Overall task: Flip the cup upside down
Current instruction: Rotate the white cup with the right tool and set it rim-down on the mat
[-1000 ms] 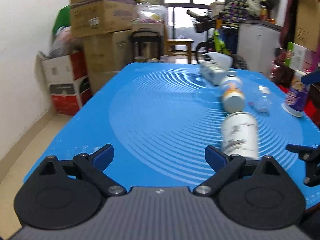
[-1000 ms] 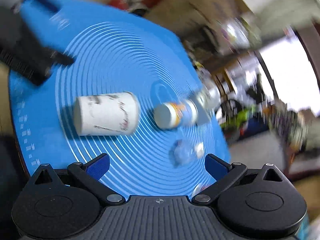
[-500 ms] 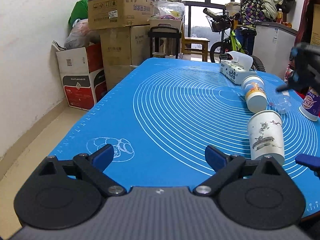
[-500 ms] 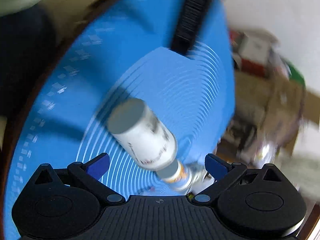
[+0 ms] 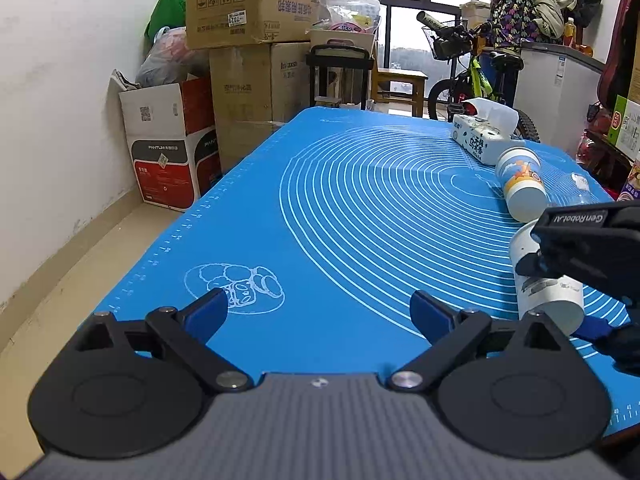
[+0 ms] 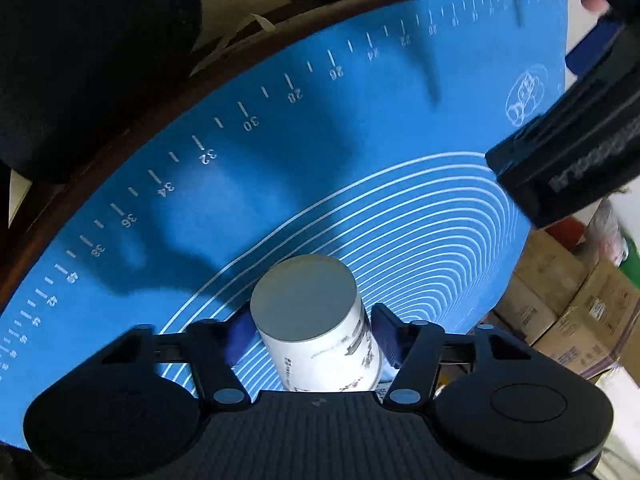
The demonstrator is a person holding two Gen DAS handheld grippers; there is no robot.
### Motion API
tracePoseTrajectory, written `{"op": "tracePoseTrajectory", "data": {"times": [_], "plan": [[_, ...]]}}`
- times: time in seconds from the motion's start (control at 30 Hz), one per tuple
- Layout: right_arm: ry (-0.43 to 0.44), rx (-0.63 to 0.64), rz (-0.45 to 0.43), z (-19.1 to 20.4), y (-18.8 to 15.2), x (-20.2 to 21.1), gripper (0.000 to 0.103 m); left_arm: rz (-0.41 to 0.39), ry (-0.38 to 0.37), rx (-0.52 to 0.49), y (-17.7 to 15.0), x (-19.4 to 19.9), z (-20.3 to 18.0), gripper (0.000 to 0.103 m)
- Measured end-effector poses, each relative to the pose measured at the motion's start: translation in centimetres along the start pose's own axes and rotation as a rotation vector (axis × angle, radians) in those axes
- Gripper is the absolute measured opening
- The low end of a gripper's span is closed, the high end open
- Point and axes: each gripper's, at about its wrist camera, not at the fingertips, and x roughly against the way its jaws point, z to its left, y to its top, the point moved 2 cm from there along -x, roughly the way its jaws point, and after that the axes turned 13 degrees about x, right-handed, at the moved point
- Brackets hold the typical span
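Observation:
A white paper cup with an ink-painting print point(image 5: 546, 292) lies on its side on the blue mat point(image 5: 360, 208) at the right. My right gripper point(image 6: 314, 334) has its blue pads on both sides of the cup point(image 6: 316, 320), whose flat base faces the camera; the jaws look closed on it. In the left wrist view the right gripper's black body point(image 5: 588, 248) covers part of the cup. My left gripper point(image 5: 318, 312) is open and empty, low over the mat's near edge, to the left of the cup.
A second paper cup with an orange print point(image 5: 520, 184) lies on its side further back, next to a clear plastic cup point(image 5: 574, 192) and a tissue pack point(image 5: 480, 136). Cardboard boxes point(image 5: 244, 12) stand left beyond the table. The table's front edge point(image 6: 132, 120) is close.
My right gripper has swung round over the white cup, come down on it and narrowed from wide open to gripping it. The left gripper has barely moved.

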Motion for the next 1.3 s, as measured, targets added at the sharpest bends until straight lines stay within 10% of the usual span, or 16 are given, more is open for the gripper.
{"op": "tracePoseTrajectory", "data": {"times": [0.3, 0.6, 0.97, 1.3], "plan": [[0.013, -0.346, -0.089, -2.1, -3.0, 0.6, 0.063, 0.008, -0.015, -0.005, 0.0, -0.1, -0.3, 0.097], [0.059, -1.219, -0.277, -3.5, -13.1, 1.0, 0.063, 0.005, -0.048, -0.030, 0.2, -0.3, -1.6, 0.097], [0.131, -2.166, -0.499, 5.0, -22.0, -3.4, 0.063, -0.021, -0.114, -0.099, 0.5, -0.2, -5.0, 0.097], [0.117, -2.336, -0.460, 7.9, -21.2, -5.3, 0.066, -0.004, -0.176, -0.137, 0.3, 0.1, -7.4, 0.097]]}}
